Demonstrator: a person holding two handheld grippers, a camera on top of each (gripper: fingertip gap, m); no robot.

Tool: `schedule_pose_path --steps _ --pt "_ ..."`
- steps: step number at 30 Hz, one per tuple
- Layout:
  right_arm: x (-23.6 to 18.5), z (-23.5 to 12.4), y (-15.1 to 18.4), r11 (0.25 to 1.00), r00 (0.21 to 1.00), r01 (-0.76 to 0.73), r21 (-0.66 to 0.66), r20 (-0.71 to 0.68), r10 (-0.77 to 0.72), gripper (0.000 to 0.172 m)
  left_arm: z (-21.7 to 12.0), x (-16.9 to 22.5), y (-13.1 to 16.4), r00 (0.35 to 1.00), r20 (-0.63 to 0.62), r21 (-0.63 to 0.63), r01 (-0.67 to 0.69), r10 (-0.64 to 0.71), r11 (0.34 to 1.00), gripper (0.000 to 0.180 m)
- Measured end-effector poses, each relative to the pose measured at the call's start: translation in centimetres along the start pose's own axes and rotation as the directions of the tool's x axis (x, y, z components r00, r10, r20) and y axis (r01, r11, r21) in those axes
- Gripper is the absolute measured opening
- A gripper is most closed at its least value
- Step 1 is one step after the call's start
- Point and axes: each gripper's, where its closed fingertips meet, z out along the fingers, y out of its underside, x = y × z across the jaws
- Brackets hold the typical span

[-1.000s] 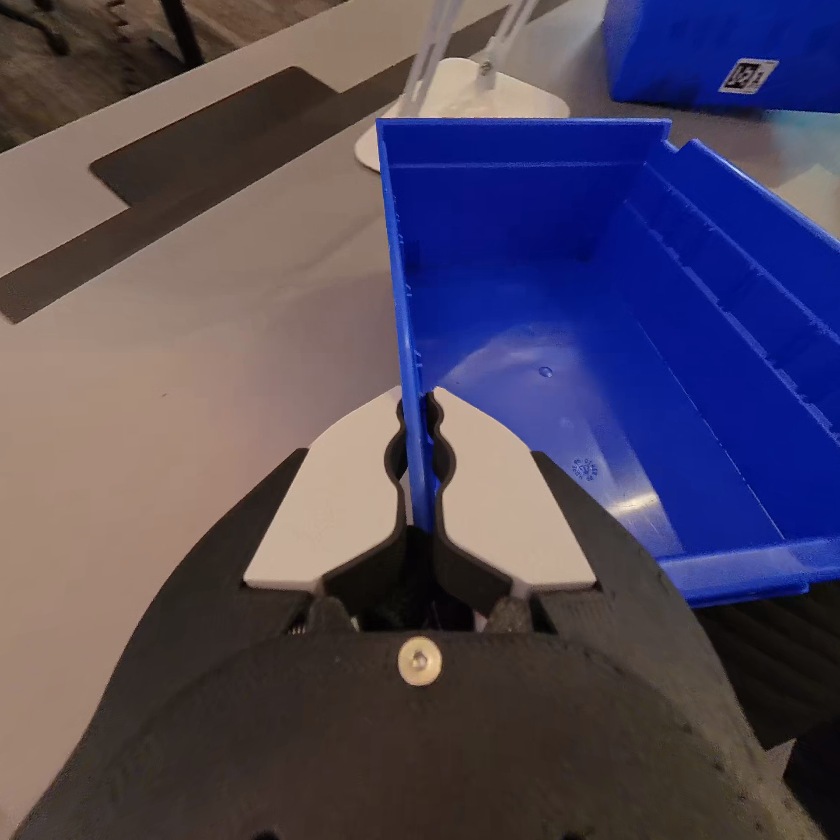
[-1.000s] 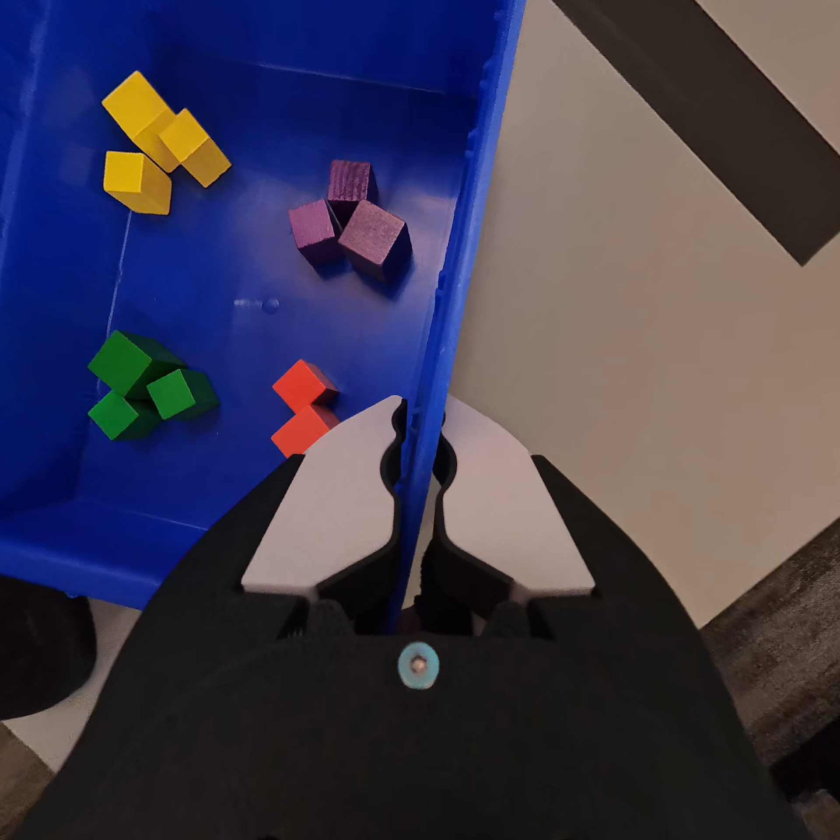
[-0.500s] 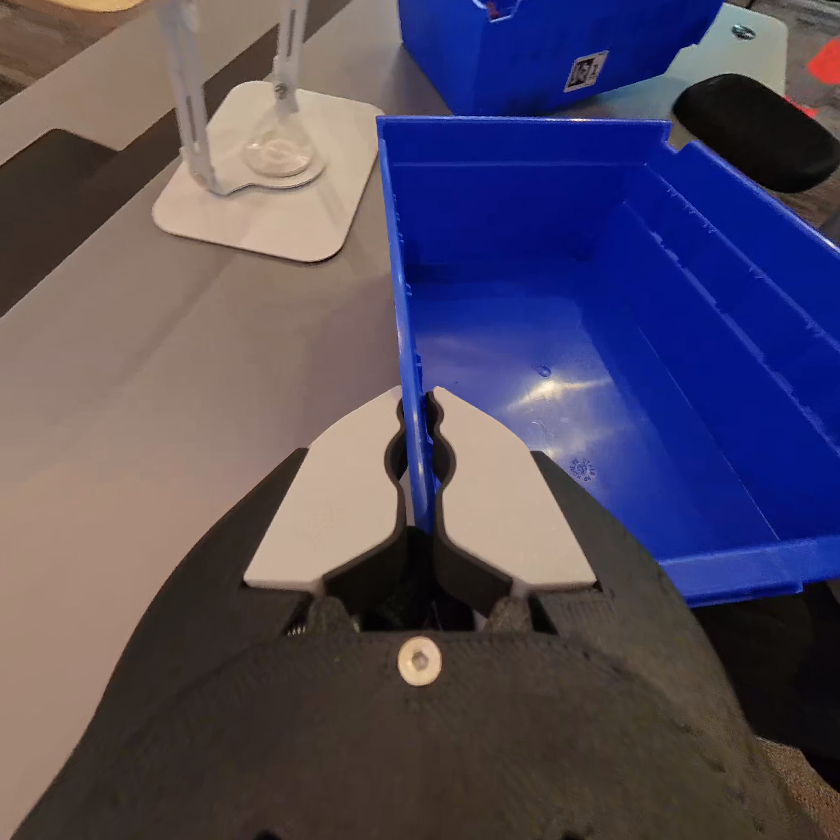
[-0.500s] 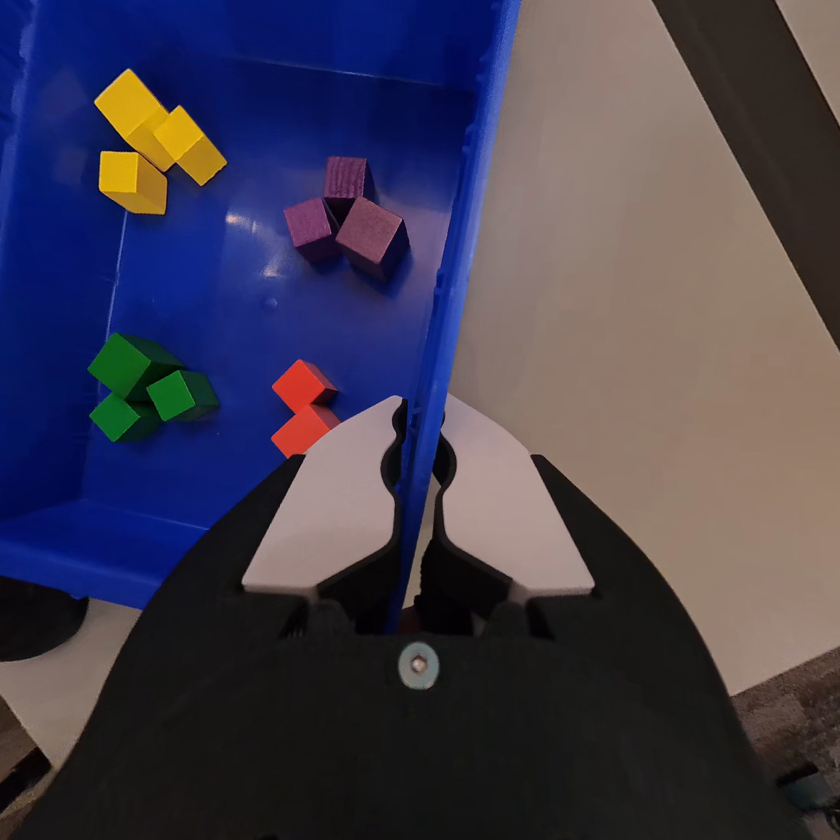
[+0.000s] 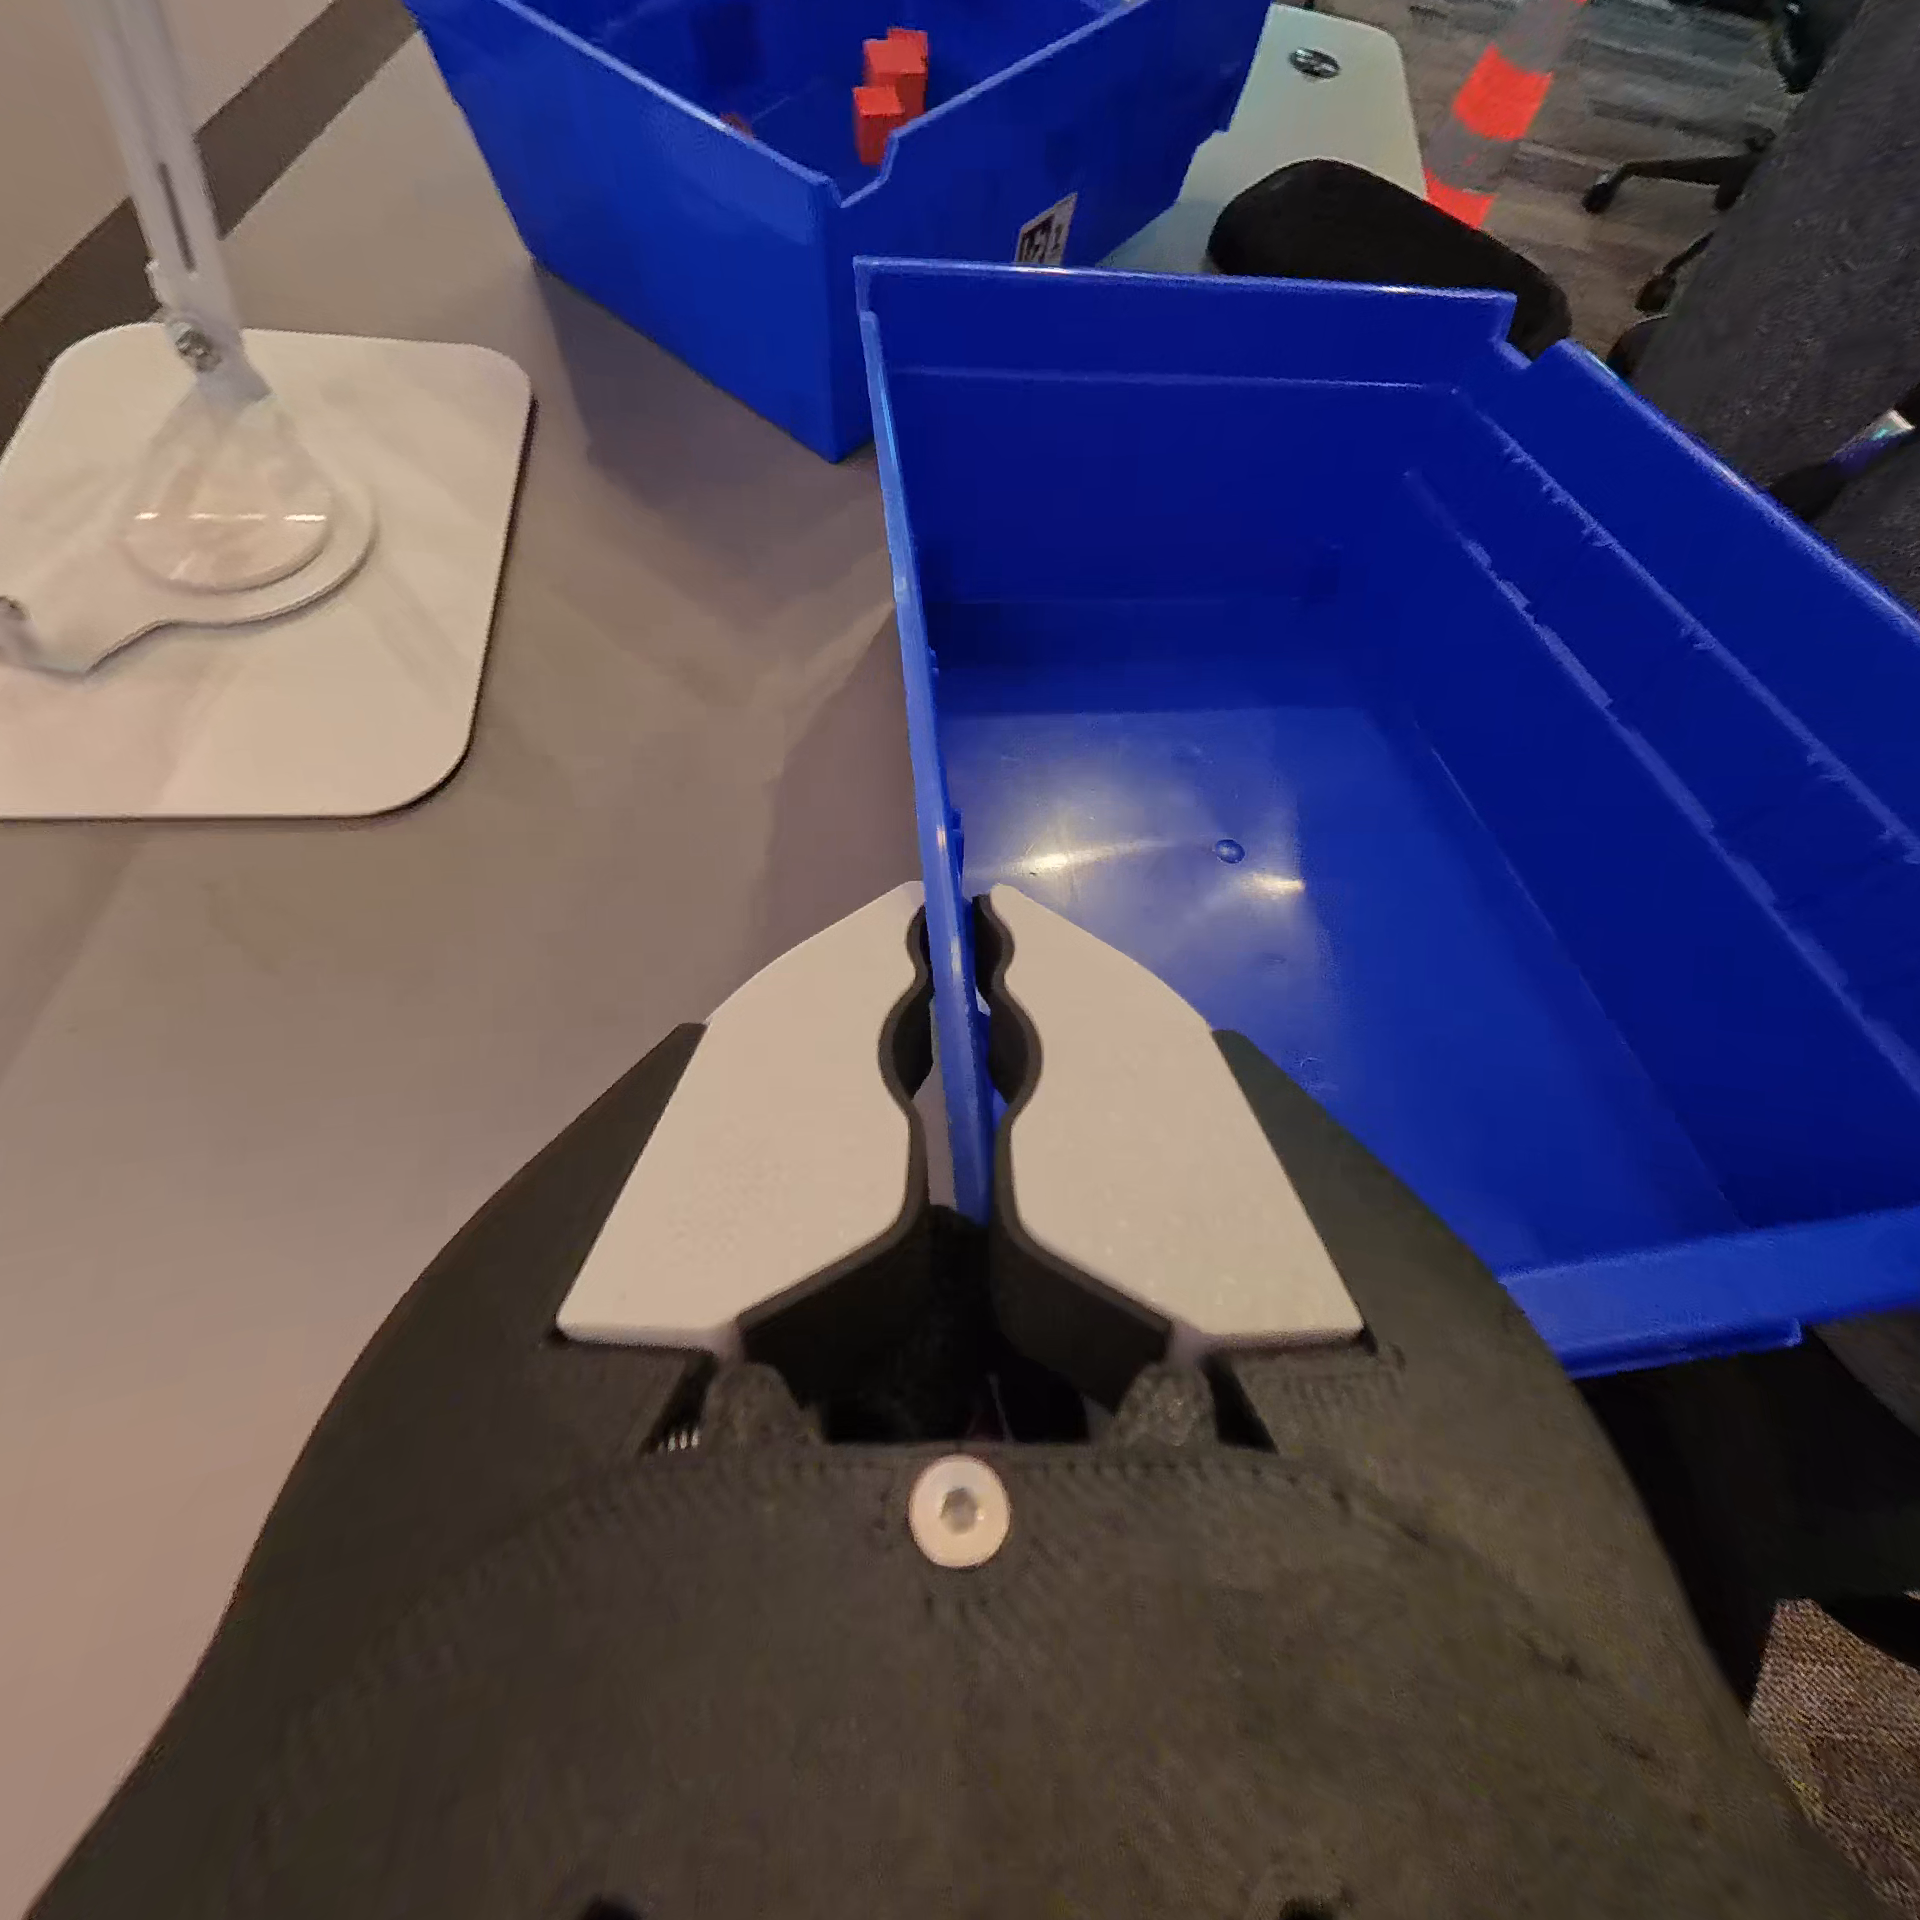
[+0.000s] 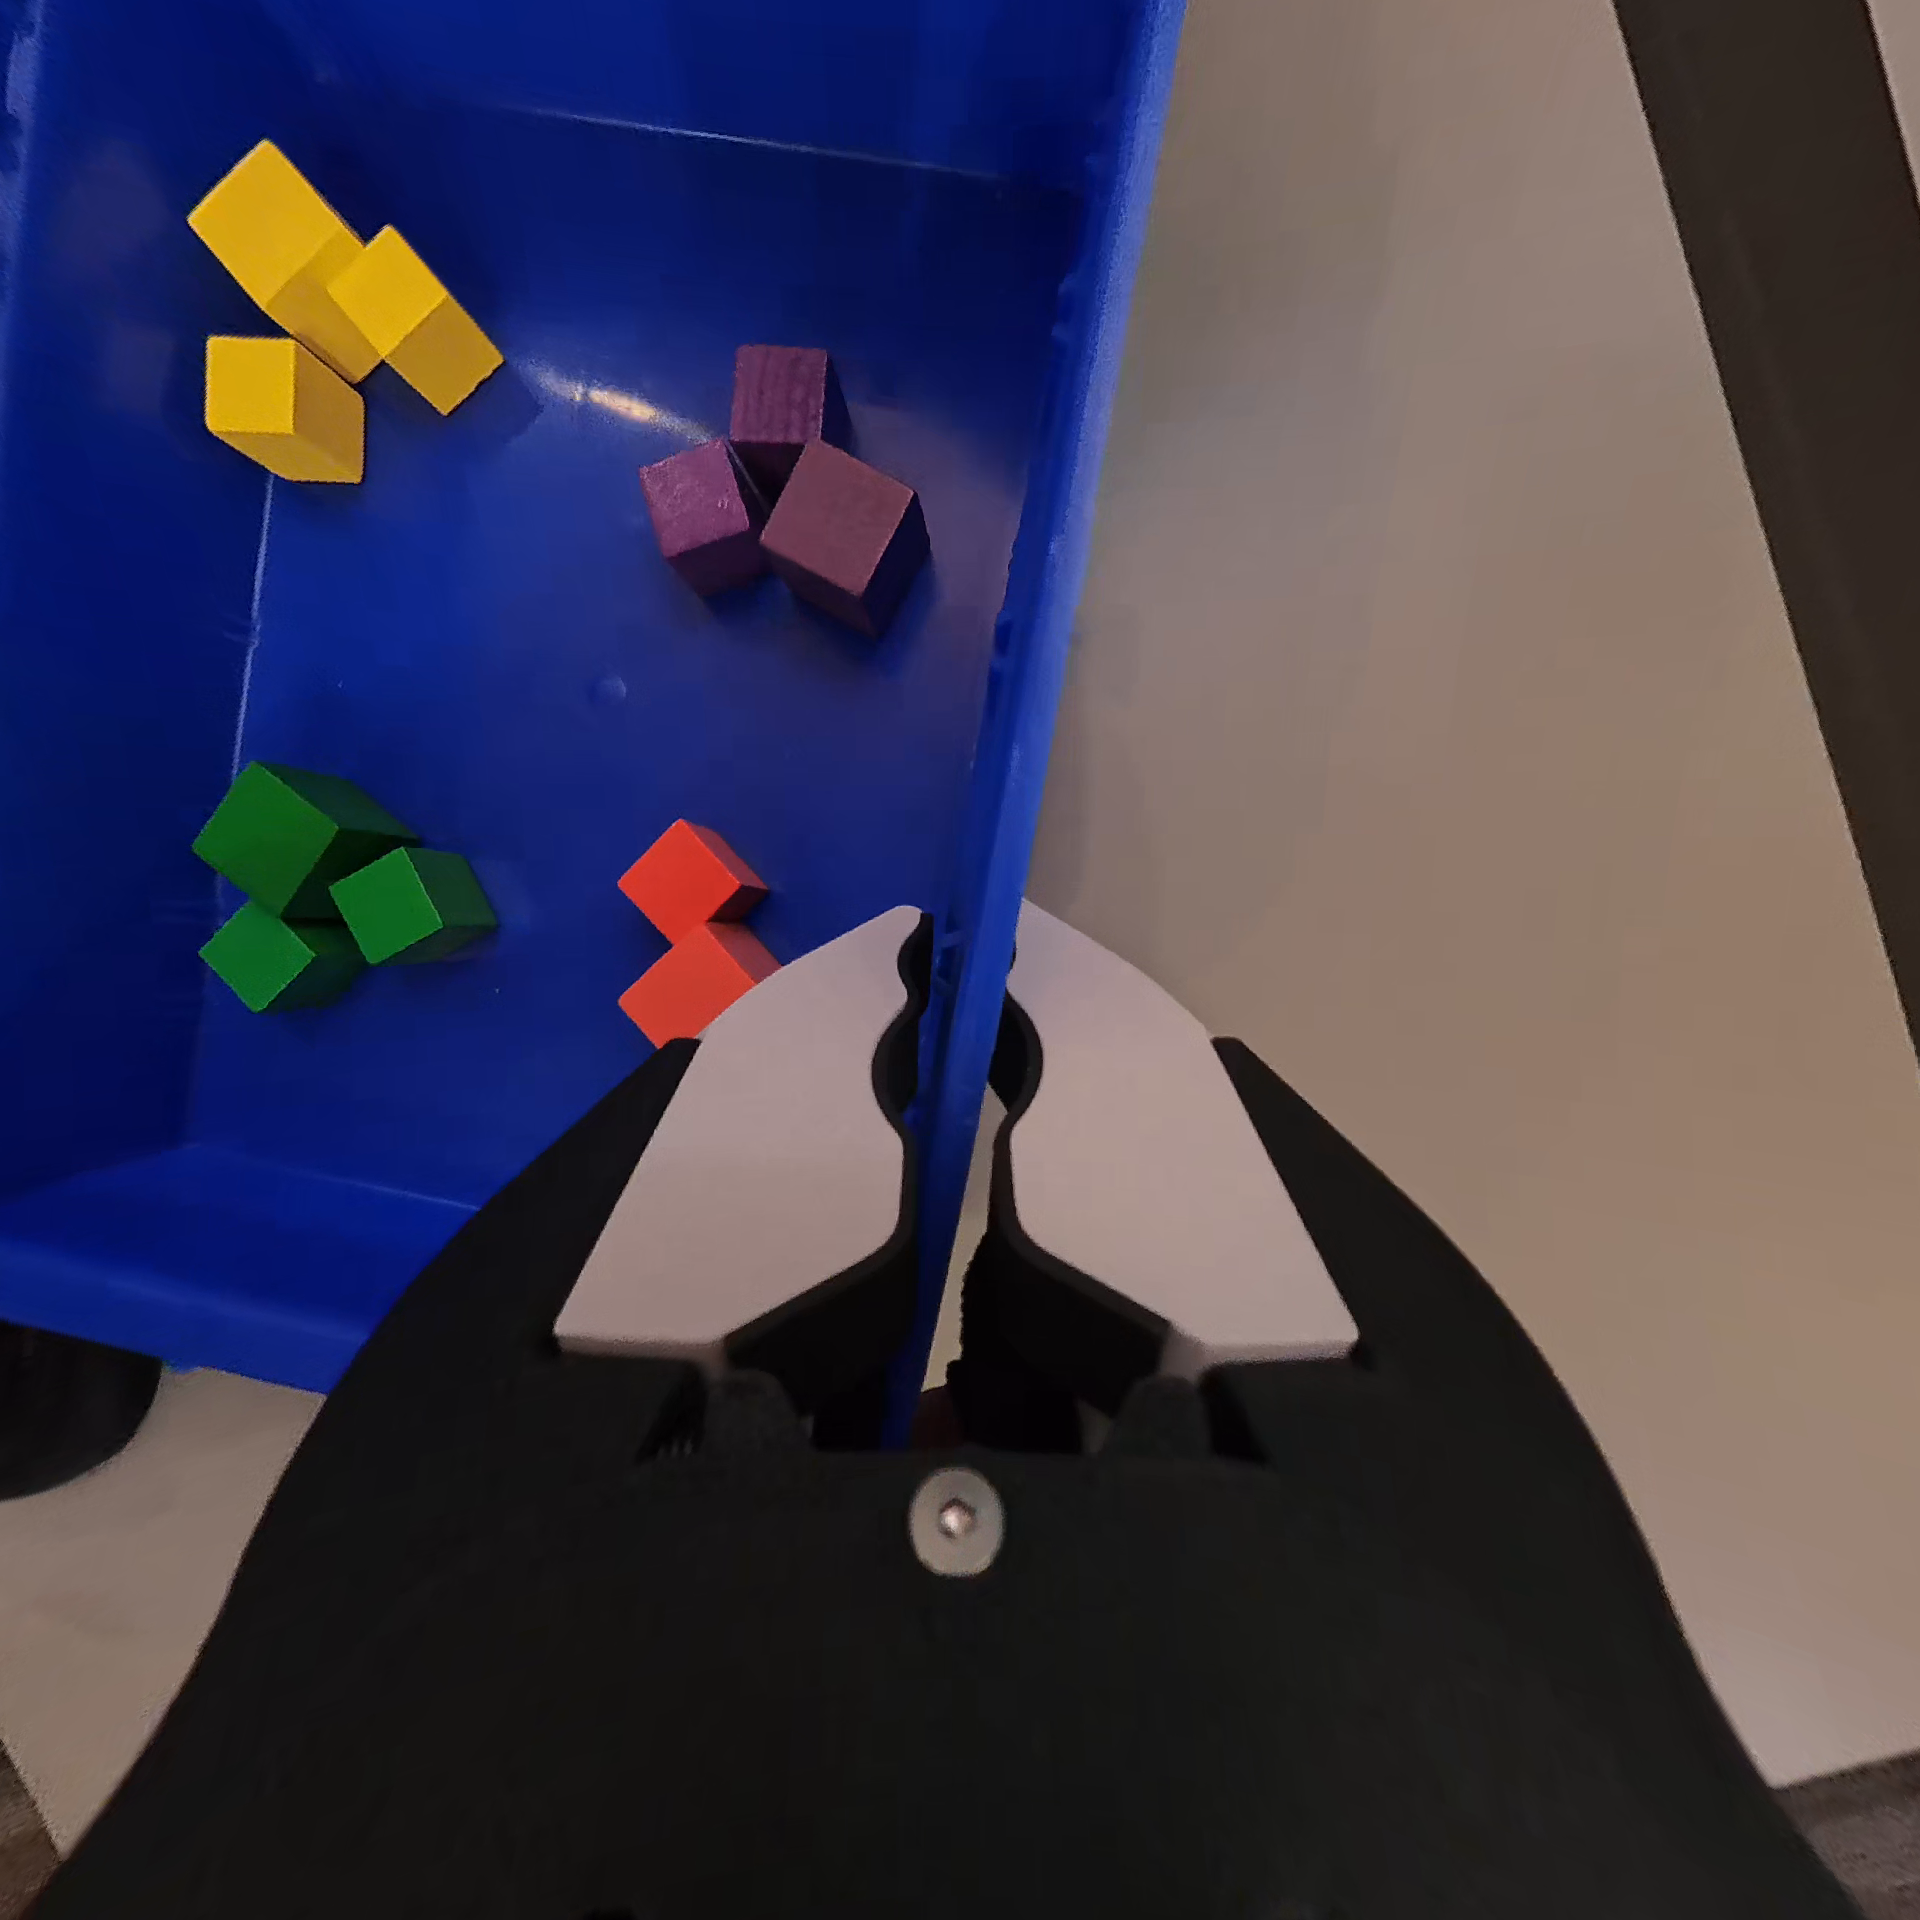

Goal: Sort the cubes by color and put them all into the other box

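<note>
Grippers each pinch a blue box wall between grey fingers. Left gripper [image 5: 954, 914] clamps the left wall of an empty blue box [image 5: 1558, 644]; only its view shows a second box [image 5: 727, 239] beyond, beside a white stand base [image 5: 312, 623]. Right gripper [image 6: 961, 920] clamps the right wall of the cube-filled box [image 6: 1081, 416]; only here do yellow cubes [image 6: 312, 312], purple cubes [image 6: 790, 488], green cubes [image 6: 322, 883] and red cubes [image 6: 691, 935] show grouped, red nearest the fingers

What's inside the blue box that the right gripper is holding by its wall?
Inside the blue box lie sorted cubes: three yellow, three purple, three green, two red. The right gripper hides the corner beside the red ones.
</note>
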Motion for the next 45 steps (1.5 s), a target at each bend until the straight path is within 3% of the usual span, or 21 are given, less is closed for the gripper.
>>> schedule_pose_path --steps 19,30,45 --pt "-1.6 3.9 -4.6 0.984 0.982 0.175 -0.012 0.079 -0.174 0.007 5.5 3.0 -1.1 0.989 -0.135 0.076 -0.058 0.068 0.995 0.005" --pt "-3.0 4.9 -5.8 0.969 0.964 0.247 0.002 0.099 -0.246 0.007 7.3 4.3 -1.1 0.978 -0.190 0.110 -0.068 0.088 0.992 0.005" --pt "-4.4 8.3 -11.8 0.927 0.916 0.374 0.000 0.157 -0.369 0.007 7.8 4.4 -1.1 0.981 -0.175 0.131 -0.056 0.079 0.990 0.008"
